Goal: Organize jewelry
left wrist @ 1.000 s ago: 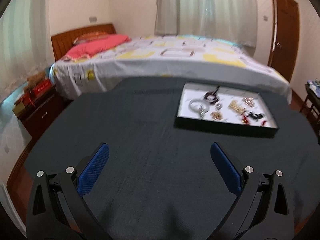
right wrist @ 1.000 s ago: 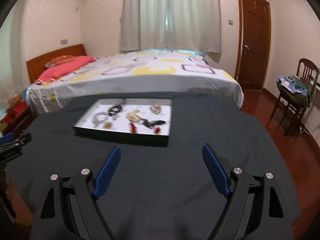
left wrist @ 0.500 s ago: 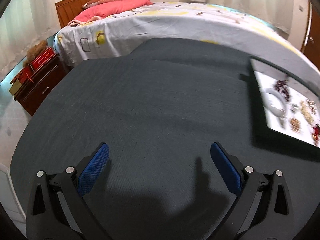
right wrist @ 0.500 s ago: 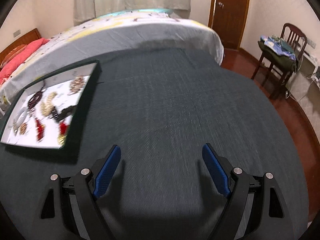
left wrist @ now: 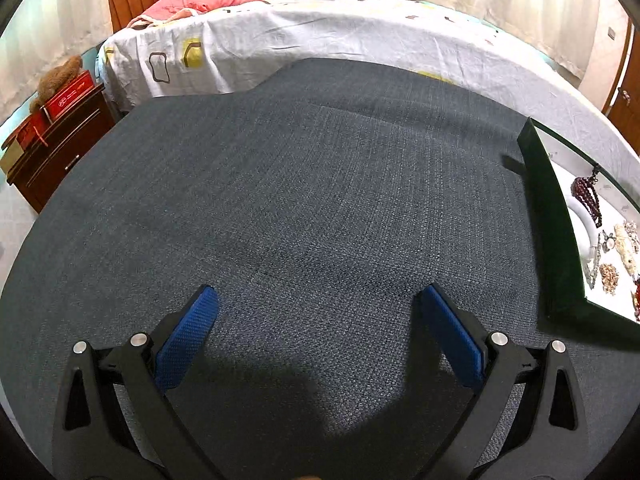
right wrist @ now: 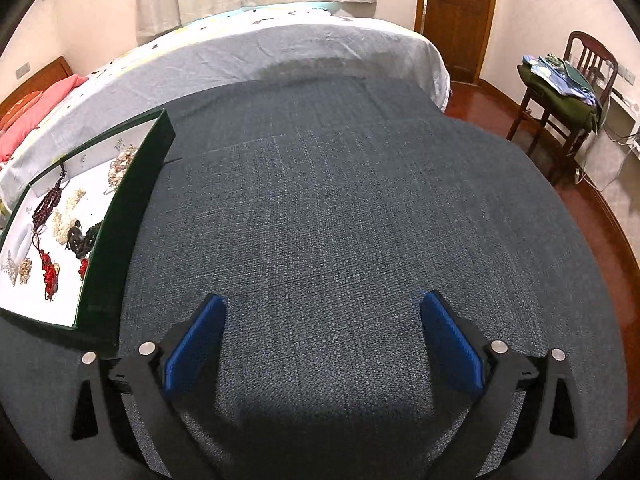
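Your left claw [left wrist: 318, 302] is wide open with nothing between its blue pads [left wrist: 188, 336]. Your right claw [right wrist: 322, 308] has just been opening and now stands wide too, with nothing in it. Both point down at the dark grey cloth-covered table [left wrist: 320, 184].

The dark green tray with a white floor [right wrist: 132, 216] sits on the table between your two claws. It holds the jewelry: a dark red bead string [right wrist: 48, 204], a white bangle [left wrist: 582, 232], pale beads and red bits.

Nothing stands between either claw and the tray. Behind the table is a bed with a white patterned sheet [left wrist: 320, 28]. A wooden chair piled with clothes [right wrist: 564, 80] stands far to the right.
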